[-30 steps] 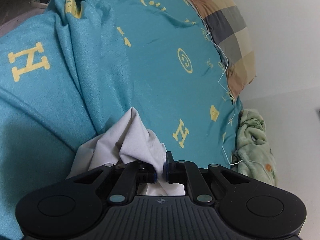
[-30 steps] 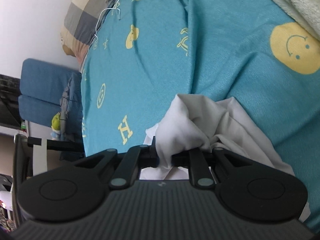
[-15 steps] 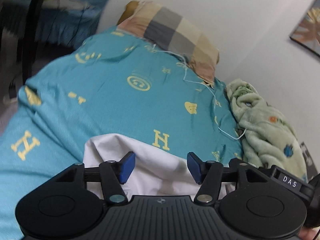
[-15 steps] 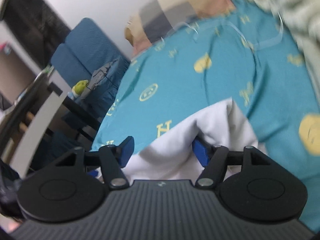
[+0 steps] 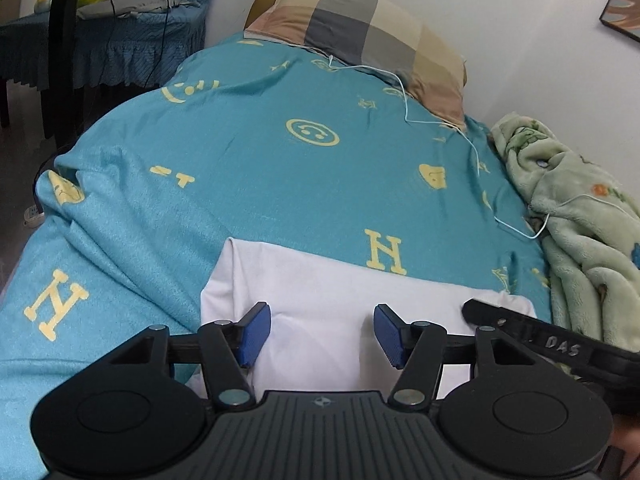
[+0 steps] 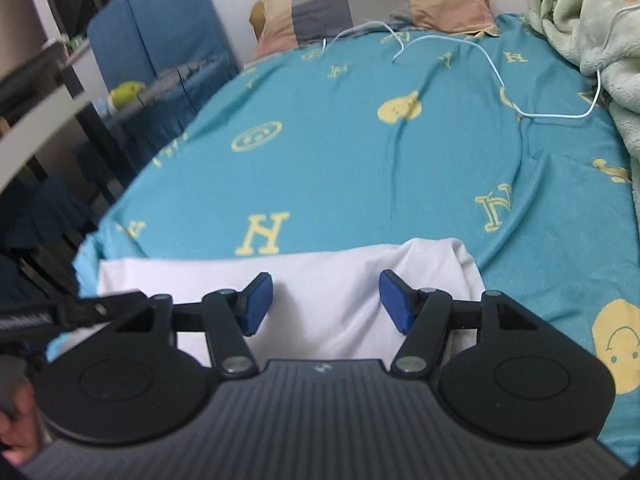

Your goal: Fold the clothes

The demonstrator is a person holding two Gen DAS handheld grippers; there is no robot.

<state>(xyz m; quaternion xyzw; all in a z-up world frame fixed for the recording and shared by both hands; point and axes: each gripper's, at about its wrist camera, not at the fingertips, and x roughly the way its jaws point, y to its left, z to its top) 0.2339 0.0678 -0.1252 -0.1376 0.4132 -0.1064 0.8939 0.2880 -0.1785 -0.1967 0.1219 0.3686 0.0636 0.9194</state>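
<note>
White garment [image 5: 340, 304] lying flat on teal bedspread [image 5: 260, 160], just ahead of and below both tongs, long axis running side to side across both views. L gripper [image 5: 322, 334] over its left part, R gripper [image 6: 326, 302] over its right part, near rounded end. Jaws on both wide apart but narrowing slightly, pads off cloth, nothing pinched. Neither hand clearly nearer; probably each takes own end for next fold.

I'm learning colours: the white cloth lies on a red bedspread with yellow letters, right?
Not quite. The bedspread is teal, not red, as the left wrist view shows. The white cloth does lie on it, and the letters are yellow.
</note>
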